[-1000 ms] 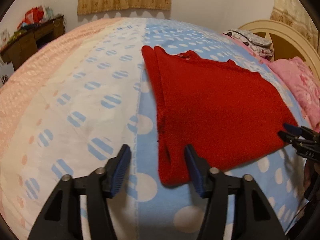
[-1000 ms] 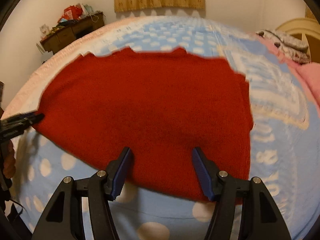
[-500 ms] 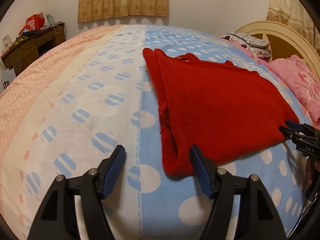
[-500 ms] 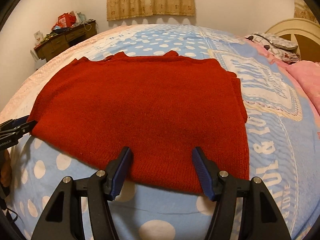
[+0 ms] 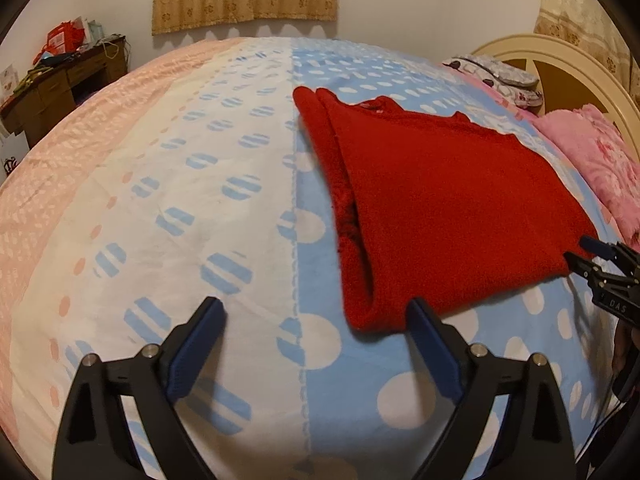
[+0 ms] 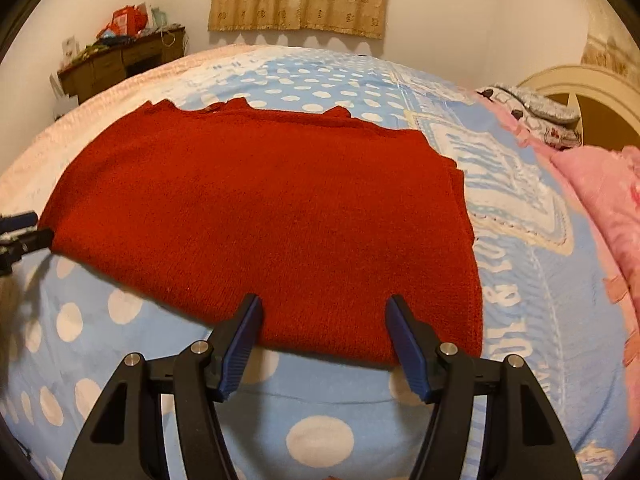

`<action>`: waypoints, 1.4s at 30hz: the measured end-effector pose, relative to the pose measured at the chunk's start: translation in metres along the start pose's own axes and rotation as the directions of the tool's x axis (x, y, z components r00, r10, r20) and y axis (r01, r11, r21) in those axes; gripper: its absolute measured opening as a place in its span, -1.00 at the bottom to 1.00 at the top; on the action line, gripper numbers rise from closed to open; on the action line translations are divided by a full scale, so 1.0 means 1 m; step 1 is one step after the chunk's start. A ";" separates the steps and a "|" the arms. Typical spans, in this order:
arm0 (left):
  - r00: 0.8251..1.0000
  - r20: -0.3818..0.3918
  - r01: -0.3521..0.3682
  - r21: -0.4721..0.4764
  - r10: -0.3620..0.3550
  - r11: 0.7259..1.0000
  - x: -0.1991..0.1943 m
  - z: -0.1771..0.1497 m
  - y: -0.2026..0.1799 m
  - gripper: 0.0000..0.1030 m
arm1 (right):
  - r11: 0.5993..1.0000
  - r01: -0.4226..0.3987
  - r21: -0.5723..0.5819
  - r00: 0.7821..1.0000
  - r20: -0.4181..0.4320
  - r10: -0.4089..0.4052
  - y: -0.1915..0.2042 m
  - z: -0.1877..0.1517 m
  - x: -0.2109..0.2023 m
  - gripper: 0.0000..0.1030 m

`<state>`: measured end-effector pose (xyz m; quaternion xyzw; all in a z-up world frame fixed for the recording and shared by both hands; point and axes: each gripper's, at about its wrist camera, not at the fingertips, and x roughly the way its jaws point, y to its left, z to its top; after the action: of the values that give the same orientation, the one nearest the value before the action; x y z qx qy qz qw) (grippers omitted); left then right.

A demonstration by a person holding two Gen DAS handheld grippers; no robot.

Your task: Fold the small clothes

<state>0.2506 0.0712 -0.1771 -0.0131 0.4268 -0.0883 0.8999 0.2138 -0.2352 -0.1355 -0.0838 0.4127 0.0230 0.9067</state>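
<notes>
A red knitted garment [image 5: 448,208] lies folded flat on the bed, its doubled left edge showing in the left wrist view. It fills the middle of the right wrist view [image 6: 264,224]. My left gripper [image 5: 316,328] is open and empty, just short of the garment's near left corner. My right gripper [image 6: 324,320] is open and empty, its fingertips at the garment's near hem, right of centre. The right gripper also shows at the right edge of the left wrist view [image 5: 600,264]; the left gripper shows at the left edge of the right wrist view [image 6: 20,232].
The bed cover [image 5: 200,208] is pink, white and blue with dots. A pink blanket [image 5: 600,160] and a pillow [image 5: 496,76] lie by the cream headboard [image 5: 560,60]. A cluttered wooden desk [image 5: 60,80] stands at the far left wall.
Both grippers have drawn back from the garment toward me and risen a little. The left gripper's fingers no longer straddle the near left corner. The garment lies still.
</notes>
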 end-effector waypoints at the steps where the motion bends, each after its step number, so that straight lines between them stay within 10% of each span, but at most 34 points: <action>1: 1.000 -0.005 -0.002 0.011 0.002 1.000 0.000 0.000 0.000 0.84 | 1.000 -0.003 0.003 1.000 -0.001 0.003 -0.001 -0.001 0.000 0.27; 15: 0.995 0.052 -0.087 0.039 0.085 0.995 -0.016 0.037 0.033 0.90 | 0.995 0.008 -0.095 1.000 0.014 -0.007 0.024 -0.003 -0.021 0.41; 25: 0.997 0.075 -0.014 -0.048 0.017 0.999 -0.005 0.064 0.046 0.90 | 0.969 0.046 -0.242 0.998 0.061 -0.032 0.069 0.002 -0.036 0.41; 42: 0.990 0.060 0.134 -0.132 -0.127 0.982 0.059 0.108 0.037 0.90 | 0.907 -0.078 -0.415 0.978 0.146 0.151 0.193 0.022 -0.040 0.41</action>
<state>0.3756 0.0914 -0.1578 -0.1045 0.4068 -0.1177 0.8999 0.1828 -0.0405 -0.1169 -0.2437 0.3220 0.1688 0.8991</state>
